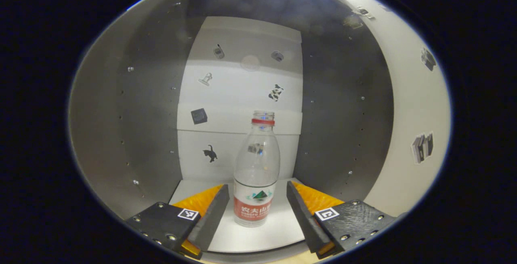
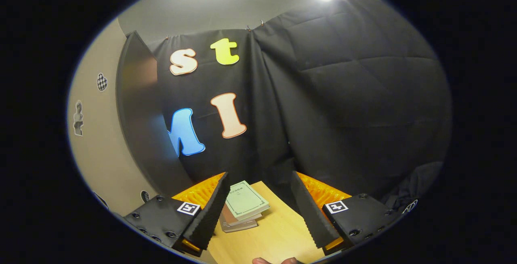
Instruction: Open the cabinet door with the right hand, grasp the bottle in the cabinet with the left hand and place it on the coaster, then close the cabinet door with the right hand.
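Left gripper view
Cabinet (image 1: 153, 106): open toward the camera, with dark grey side walls and a white back panel dotted with small stickers; rows of small holes run up both side walls.
Cabinet floor (image 1: 262, 231): a white shelf, bare apart from what stands on it.
Contents: one bottle (image 1: 256, 175), upright near the middle of the shelf, standing forward of the back panel.
Bottle: clear plastic, apparently empty, with a red ring at the neck and a red and white label around its lower part.
Cabinet door (image 1: 416, 106): swung open at the right, its pale face carrying a few stickers.
Left gripper (image 1: 257, 209): fingers spread wide, one on each side of the bottle's lower half; a clear gap shows on both sides, so neither finger touches it.

Right gripper view
Right gripper (image 2: 260, 211): fingers spread wide and holding nothing, reaching out over a wooden table (image 2: 278, 235).
Books (image 2: 243, 206): a small stack lying flat on the table between the fingers and beyond them, a pale green cover on top.
Cabinet door, left side (image 2: 135, 122): its dark face stands beside a pale panel with a few stickers; the gripper is apart from it.
Fingertips of a hand (image 2: 266, 260): just visible at the bottom edge.
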A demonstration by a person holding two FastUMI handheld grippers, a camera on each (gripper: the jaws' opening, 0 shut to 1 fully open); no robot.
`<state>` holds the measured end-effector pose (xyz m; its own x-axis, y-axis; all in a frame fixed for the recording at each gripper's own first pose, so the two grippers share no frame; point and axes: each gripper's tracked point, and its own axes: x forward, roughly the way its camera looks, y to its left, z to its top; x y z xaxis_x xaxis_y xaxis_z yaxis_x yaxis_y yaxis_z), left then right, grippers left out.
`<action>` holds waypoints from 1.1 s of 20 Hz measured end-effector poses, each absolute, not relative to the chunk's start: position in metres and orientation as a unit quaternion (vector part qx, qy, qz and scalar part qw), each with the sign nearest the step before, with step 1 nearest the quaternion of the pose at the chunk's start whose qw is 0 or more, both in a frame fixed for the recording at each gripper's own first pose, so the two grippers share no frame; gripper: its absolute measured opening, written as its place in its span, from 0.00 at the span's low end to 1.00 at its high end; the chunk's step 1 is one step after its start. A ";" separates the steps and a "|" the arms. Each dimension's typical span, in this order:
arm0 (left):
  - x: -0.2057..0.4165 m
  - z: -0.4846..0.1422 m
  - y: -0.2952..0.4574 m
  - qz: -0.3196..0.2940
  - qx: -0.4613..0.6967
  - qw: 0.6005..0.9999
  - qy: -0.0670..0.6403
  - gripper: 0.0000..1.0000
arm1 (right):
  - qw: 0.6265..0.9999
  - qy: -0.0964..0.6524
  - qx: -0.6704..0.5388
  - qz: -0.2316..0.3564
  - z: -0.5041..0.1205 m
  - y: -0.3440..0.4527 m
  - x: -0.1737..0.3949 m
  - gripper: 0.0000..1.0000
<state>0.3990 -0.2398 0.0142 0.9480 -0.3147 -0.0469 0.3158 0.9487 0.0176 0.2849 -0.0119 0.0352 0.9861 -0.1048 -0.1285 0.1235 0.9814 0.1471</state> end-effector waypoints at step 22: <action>0.432 0.001 -0.251 -0.170 0.007 0.985 0.044 0.74 | 0.995 0.067 0.041 -0.062 0.033 -0.023 0.288 0.96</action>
